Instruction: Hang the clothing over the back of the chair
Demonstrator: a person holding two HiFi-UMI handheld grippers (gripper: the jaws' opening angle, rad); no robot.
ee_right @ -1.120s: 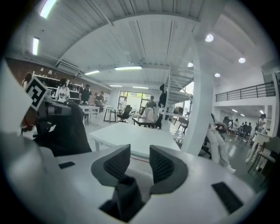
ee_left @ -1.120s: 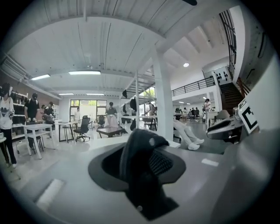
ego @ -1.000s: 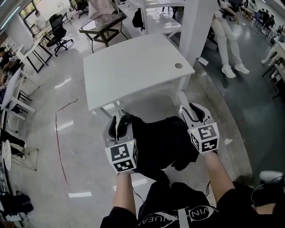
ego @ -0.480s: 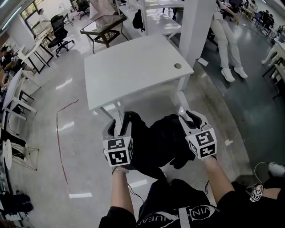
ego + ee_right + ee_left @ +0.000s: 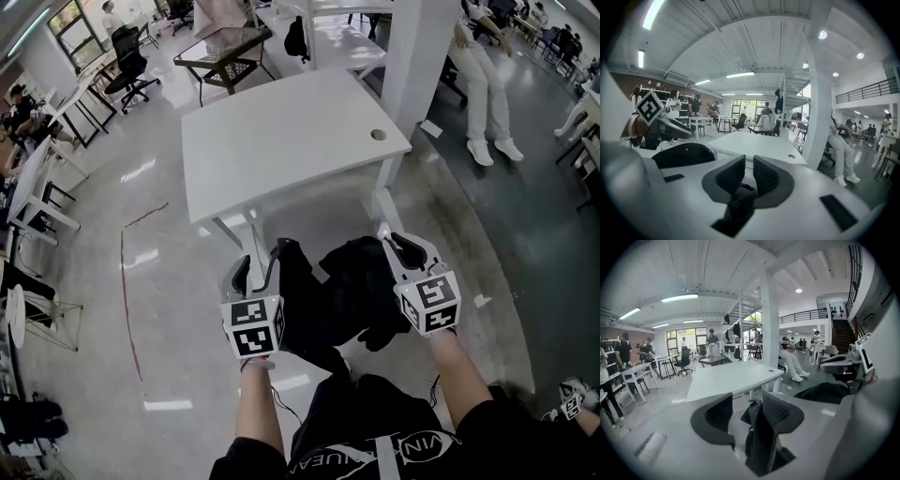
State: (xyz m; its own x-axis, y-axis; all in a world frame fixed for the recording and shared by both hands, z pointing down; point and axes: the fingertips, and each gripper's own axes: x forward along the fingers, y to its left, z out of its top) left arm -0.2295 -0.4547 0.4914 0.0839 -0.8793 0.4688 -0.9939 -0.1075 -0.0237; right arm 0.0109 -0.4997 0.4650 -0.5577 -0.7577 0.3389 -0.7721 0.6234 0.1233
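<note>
Black clothing (image 5: 342, 291) hangs bunched between my two grippers, in front of the person's knees; whatever it is draped over is hidden beneath it. My left gripper (image 5: 255, 267) is at its left edge. Its jaws have just been opening and stand wide in the left gripper view (image 5: 747, 405), with a fold of the clothing (image 5: 754, 437) resting against the right jaw only. My right gripper (image 5: 398, 242) is at the right edge. Those jaws (image 5: 744, 165) have just been closing and are now close together, pinching a lump of the clothing (image 5: 736, 204) at their root.
A white table (image 5: 281, 141) stands just beyond the clothing, with a white pillar (image 5: 422, 47) at its far right corner. A seated person (image 5: 483, 84) is to the right. A dark glass-topped table (image 5: 220, 47) and an office chair (image 5: 127, 66) stand farther back.
The left gripper has sunk a little and its jaws have spread off the cloth. The right gripper's jaws have drawn together. The clothing now hangs narrower between them.
</note>
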